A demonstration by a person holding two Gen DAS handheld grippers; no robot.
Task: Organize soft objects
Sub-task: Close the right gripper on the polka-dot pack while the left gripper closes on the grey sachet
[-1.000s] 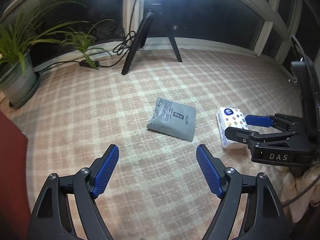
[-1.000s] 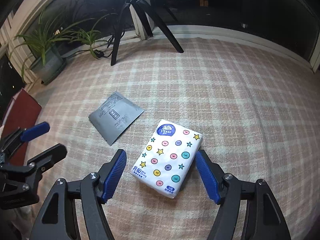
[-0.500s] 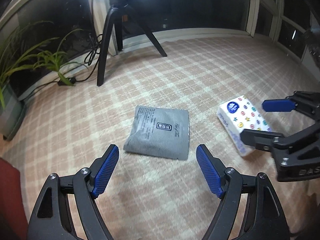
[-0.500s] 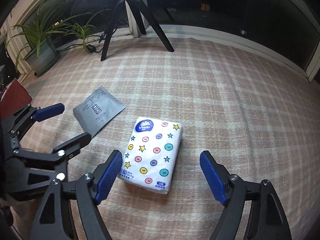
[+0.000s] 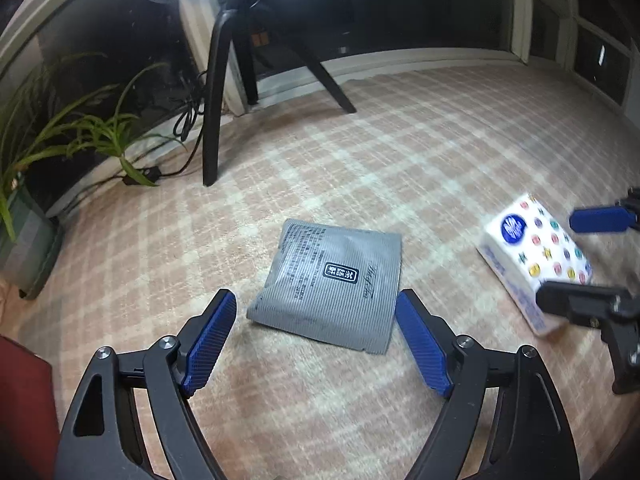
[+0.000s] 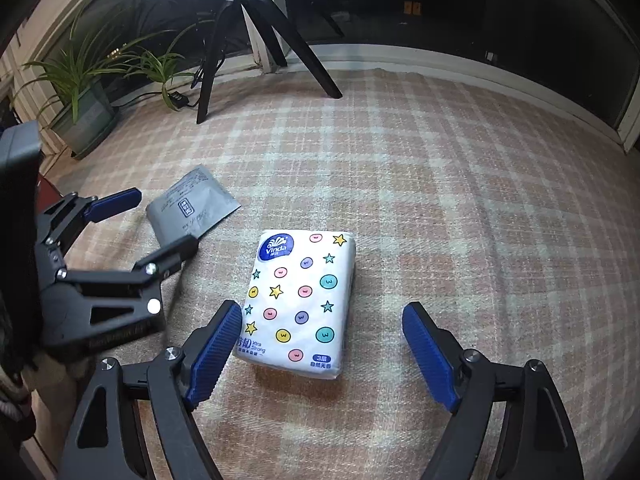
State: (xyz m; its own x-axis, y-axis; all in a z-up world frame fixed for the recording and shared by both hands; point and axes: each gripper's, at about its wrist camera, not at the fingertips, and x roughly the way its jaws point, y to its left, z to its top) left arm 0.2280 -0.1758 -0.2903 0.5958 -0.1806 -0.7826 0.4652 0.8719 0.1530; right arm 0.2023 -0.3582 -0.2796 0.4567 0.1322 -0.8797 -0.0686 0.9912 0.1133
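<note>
Jaws, right gripper [image 6: 322,350]: opening, spread wide around the near end of the tissue pack [image 6: 301,301]; left pad beside its edge, right pad well clear of it.
Jaws, left gripper [image 5: 316,340]: apart, holding nothing, poised over the near edge of the grey sachet [image 5: 331,283].
Tissue pack: white with coloured dots and stars, lying flat on the checked carpet [image 6: 460,220].
Grey sachet: flat on the carpet, left of the pack, apart from it.
Background: black tripod [image 6: 256,28] and potted plant [image 6: 86,80] by the window.
</note>
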